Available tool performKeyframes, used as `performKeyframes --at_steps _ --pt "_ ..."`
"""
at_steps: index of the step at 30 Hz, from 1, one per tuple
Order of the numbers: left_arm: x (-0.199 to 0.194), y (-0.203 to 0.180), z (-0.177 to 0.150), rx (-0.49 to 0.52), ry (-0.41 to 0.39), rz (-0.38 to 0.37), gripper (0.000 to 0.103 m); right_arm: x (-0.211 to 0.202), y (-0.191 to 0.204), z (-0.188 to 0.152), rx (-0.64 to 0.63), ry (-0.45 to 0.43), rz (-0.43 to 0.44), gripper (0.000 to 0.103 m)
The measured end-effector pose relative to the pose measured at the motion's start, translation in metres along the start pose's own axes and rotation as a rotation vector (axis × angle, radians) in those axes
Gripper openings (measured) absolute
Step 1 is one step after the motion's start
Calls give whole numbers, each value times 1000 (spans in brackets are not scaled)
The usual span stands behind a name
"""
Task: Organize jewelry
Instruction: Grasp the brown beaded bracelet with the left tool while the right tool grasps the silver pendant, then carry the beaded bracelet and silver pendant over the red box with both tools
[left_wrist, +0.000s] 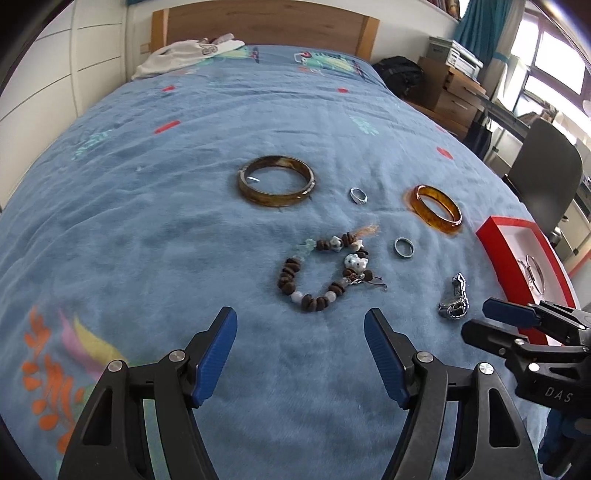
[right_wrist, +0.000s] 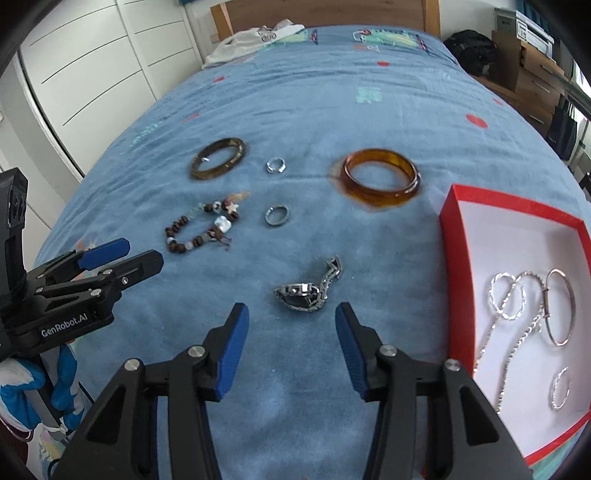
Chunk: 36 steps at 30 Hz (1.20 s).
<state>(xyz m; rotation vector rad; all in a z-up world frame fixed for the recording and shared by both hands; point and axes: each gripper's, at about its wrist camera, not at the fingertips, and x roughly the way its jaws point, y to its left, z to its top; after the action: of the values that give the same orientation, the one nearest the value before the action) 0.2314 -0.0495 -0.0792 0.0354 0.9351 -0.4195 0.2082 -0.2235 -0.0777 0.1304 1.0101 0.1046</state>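
Two hand-held grippers, left (left_wrist: 301, 321) and right (right_wrist: 291, 317), parted, empty, above blanket (left_wrist: 184, 221)

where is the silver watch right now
The silver watch lies on the blue bedspread just ahead of the open right gripper, left of the red box and nearer than the plain ring.

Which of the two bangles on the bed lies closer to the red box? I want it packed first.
The clear amber-orange bangle: it lies just beside the red box. The darker brown bangle lies far left, beyond the rings.
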Motion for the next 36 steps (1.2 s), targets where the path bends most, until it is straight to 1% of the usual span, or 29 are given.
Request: performKeyframes --at_steps 7,10,13,14,15,16,17,19,21,23,25,26,30,32,36 --pt "25 -9 6 24 32 -26 72 17 -4 2 15 25 -5 45" --pt "33 -8 9 16 40 -30 72 21 -6 5 19 24 -1 36" --pt "38 -6 12 -1 44 -34 71 25 -7 8 15 23 9 32" --pt "40 -5 13 -8 42 -35 69 25 -7 9 12 23 13 26" --pt "40 -5 14 -10 42 -34 65 26 -7 9 10 23 19 24" --pt "41 -4 14 -11 40 -32 60 27 -7 9 10 23 21 19" --pt "41 -4 15 -13 40 -33 58 27 -7 9 10 24 28 13" --pt "41 -3 16 -15 40 -35 49 30 -8 9 13 27 36 13" --pt "41 -3 16 -11 41 -35 47 30 -10 10 24 19 52 13" --pt "42 -2 17 -4 41 -33 40 28 -13 10 38 10 67 13" --pt "42 -2 17 -6 42 -36 27 28 -14 10 37 10 74 13" --pt "43 -2 18 -6 43 -36 25 29 -15 10 36 12 78 13" --pt "41 -2 17 -7 41 -48 12 28 -15 11 25 15 92 12" --pt "38 -3 16 -9 37 -57 10 26 -15 11 22 11 104 11" --pt "30 -3 16 -14 23 -72 8 18 -14 9 22 -2 123 11"
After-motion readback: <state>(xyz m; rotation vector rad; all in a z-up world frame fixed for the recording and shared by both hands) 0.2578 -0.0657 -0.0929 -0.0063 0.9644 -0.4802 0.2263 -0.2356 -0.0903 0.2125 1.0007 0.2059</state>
